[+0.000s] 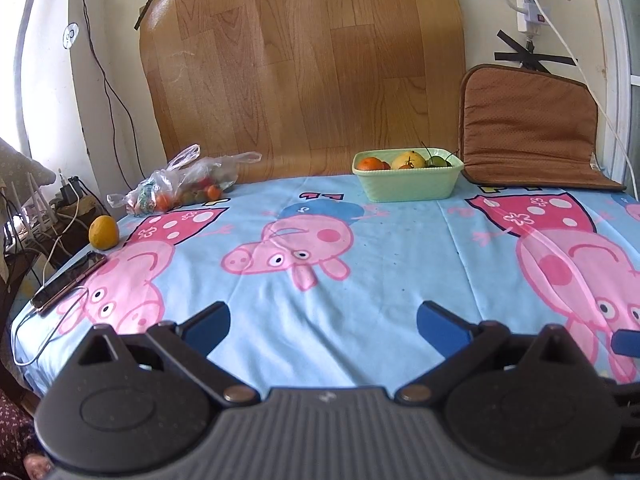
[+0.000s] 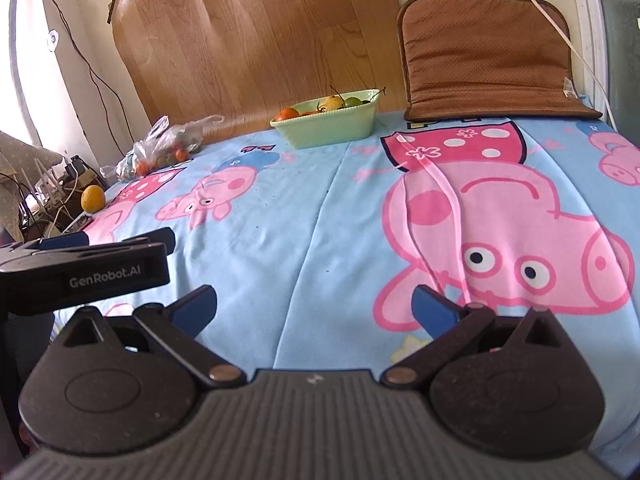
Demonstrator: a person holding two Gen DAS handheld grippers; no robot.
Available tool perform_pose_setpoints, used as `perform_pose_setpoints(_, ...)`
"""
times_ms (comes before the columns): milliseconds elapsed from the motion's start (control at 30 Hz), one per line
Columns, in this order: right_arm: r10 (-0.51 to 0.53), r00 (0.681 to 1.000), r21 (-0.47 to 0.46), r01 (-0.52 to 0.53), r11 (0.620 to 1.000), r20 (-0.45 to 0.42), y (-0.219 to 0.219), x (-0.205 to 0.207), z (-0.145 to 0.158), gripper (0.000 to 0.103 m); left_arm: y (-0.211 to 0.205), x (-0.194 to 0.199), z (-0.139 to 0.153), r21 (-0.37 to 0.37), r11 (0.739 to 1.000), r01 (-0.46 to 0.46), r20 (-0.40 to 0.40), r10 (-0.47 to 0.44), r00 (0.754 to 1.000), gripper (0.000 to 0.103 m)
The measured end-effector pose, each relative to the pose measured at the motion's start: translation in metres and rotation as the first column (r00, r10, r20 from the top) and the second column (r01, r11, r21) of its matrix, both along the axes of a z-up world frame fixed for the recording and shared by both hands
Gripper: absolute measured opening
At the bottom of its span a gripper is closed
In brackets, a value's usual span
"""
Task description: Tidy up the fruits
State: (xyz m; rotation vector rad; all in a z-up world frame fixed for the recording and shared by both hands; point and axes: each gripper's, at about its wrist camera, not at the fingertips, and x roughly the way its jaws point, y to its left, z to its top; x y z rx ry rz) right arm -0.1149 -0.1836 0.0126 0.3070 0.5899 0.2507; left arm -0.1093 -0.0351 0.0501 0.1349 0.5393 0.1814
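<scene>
Left view: left gripper (image 1: 322, 322) fingers apart, empty, over the cloth (image 1: 400, 248); bowl (image 1: 408, 188) of fruit far back; bag (image 1: 184, 184), perhaps tomatoes, back left; lemon (image 1: 103, 233) at left edge.
Right view: right gripper (image 2: 314, 308) fingers apart, empty; bowl (image 2: 328, 130) far back.

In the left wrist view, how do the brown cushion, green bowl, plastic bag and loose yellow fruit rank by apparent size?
1. Brown cushion
2. Plastic bag and green bowl: they look alike, so I do not rank them.
3. Yellow fruit, smallest, though nearer the camera.
</scene>
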Motion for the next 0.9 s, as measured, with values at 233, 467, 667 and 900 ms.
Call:
perform_pose_setpoints(233, 0.000, 1.000, 0.001, 0.000, 1.000, -0.002, 0.0001, 0.0001, -0.0003, 0.103, -0.0008, 0.0003, -0.0015, 0.020, 1.000, -0.017, 0.006, 0.017, 1.000, 0.103)
perform_pose_setpoints(467, 0.002, 1.000, 0.002, -0.002, 1.000, -0.004, 0.0006, 0.0000, -0.0009, 0.103, -0.0063, -0.0026, -0.0019, 0.051, 0.999, 0.000, 0.020, -0.001, 1.000, 0.103)
perform_pose_setpoints(667, 0.001, 1.000, 0.006, -0.001, 1.000, -0.009, 0.0016, -0.0013, -0.0023, 0.103, -0.0063, -0.0011, -0.0048, 0.044, 0.999, 0.006, 0.002, -0.006, 1.000, 0.103)
perform_pose_setpoints(900, 0.000, 1.000, 0.007, 0.001, 1.000, -0.010, 0.0010, -0.0011, -0.0018, 0.103, -0.0057, 0.0008, -0.0072, 0.044, 0.999, 0.000, -0.013, 0.001, 1.000, 0.103)
